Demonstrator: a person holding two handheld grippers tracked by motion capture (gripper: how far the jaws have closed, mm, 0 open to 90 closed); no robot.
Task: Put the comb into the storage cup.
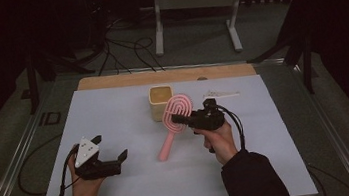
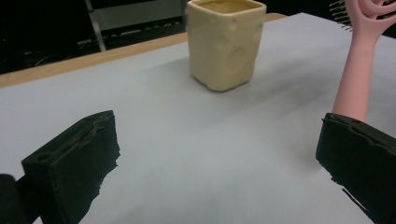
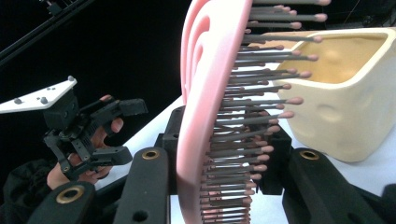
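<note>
A pink hairbrush (image 1: 170, 139) with dark bristles is tilted, its head up by the cup and its handle slanting down toward the person. My right gripper (image 1: 177, 118) is shut on the head of the brush (image 3: 205, 93), one jaw on the back and one on the bristle side. A cream square cup (image 1: 159, 102) stands upright just behind the brush head, seen close in the right gripper view (image 3: 345, 107). My left gripper (image 1: 110, 147) hovers open at the near left, nothing between its jaws. Ahead of the left gripper (image 2: 215, 158) are the cup (image 2: 226, 44) and the brush handle (image 2: 357, 74).
A white sheet (image 1: 139, 193) covers the table, with a wooden strip (image 1: 160, 76) along the far edge. A small white object (image 1: 221, 94) lies at the back right. A metal stand (image 1: 196, 4) and cables (image 1: 121, 49) are on the floor beyond the table.
</note>
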